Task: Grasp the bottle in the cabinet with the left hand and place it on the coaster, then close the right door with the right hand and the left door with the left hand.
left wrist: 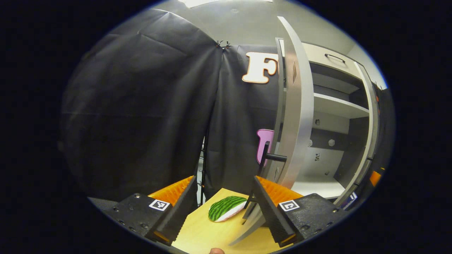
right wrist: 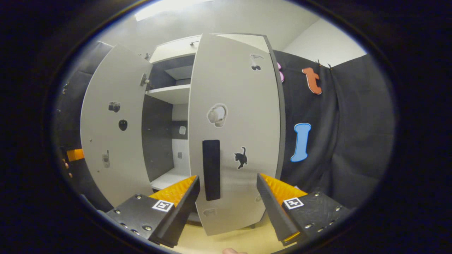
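Wood-toned table (left wrist: 212, 233) lies beneath the left gripper (left wrist: 224, 208), whose fingers stand apart with nothing between them. Just ahead on that table rests a green striped coaster (left wrist: 226, 208), with no bottle on it. Beside the coaster, the left door (left wrist: 295, 116) is seen edge-on, swung open, its dark handle (left wrist: 270, 157) projecting toward the camera. Beyond it the cabinet (left wrist: 335, 106) interior shows pale shelves; no bottle can be made out there. The right gripper (right wrist: 227, 201) also has its fingers apart, gripping nothing, facing the right door (right wrist: 235, 134) and its dark handle (right wrist: 211, 169); that door stands partly open.
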`<action>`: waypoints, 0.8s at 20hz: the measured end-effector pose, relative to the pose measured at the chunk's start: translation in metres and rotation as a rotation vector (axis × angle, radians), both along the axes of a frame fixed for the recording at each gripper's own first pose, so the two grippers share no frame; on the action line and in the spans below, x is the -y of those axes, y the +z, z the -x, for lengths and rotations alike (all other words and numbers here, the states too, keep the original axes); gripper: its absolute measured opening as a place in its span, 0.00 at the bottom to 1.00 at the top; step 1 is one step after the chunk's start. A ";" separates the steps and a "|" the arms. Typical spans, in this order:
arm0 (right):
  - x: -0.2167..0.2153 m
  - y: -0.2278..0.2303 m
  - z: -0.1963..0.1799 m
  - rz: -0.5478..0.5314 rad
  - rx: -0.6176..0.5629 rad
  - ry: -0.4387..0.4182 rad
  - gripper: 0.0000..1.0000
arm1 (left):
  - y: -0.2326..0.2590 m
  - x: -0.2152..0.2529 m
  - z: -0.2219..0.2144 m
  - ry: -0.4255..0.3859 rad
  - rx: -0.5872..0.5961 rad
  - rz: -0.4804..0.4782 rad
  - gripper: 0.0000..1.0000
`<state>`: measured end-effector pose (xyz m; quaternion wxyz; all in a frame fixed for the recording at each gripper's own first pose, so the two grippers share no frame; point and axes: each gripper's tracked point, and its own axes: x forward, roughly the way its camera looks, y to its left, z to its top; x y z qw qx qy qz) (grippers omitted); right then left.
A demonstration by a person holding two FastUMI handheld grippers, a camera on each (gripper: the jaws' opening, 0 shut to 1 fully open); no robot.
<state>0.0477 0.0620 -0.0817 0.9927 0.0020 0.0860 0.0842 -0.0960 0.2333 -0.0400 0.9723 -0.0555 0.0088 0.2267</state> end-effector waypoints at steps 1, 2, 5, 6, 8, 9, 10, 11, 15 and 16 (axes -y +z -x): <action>-0.005 0.001 0.000 -0.006 0.004 0.002 0.98 | 0.000 0.000 -0.002 -0.010 -0.008 0.000 0.97; -0.008 0.004 -0.001 -0.010 0.011 0.004 0.98 | -0.002 0.000 0.000 -0.018 -0.019 0.001 0.93; -0.020 0.002 -0.003 -0.022 0.009 0.019 0.97 | 0.003 0.015 0.003 -0.083 -0.016 0.038 0.96; -0.023 0.001 -0.003 -0.024 0.006 0.023 0.93 | -0.001 0.015 -0.008 -0.097 -0.032 0.035 0.95; -0.027 0.000 -0.001 -0.023 0.002 0.028 0.93 | 0.001 0.015 -0.007 -0.098 -0.049 -0.020 0.89; -0.026 0.001 0.000 -0.021 0.005 0.028 0.98 | 0.003 0.015 -0.006 -0.100 -0.054 -0.042 0.95; -0.027 0.001 0.001 -0.020 0.008 0.026 0.97 | 0.004 0.018 -0.009 -0.103 -0.059 -0.046 0.95; -0.024 0.002 0.002 -0.020 0.009 0.023 0.97 | 0.002 0.021 -0.010 -0.112 -0.058 -0.031 0.94; -0.015 0.005 0.002 -0.032 0.011 0.001 0.93 | -0.001 0.060 -0.024 -0.224 -0.042 0.055 0.94; -0.013 0.006 0.002 -0.037 0.011 -0.004 0.97 | -0.004 0.073 -0.030 -0.259 -0.043 0.064 0.94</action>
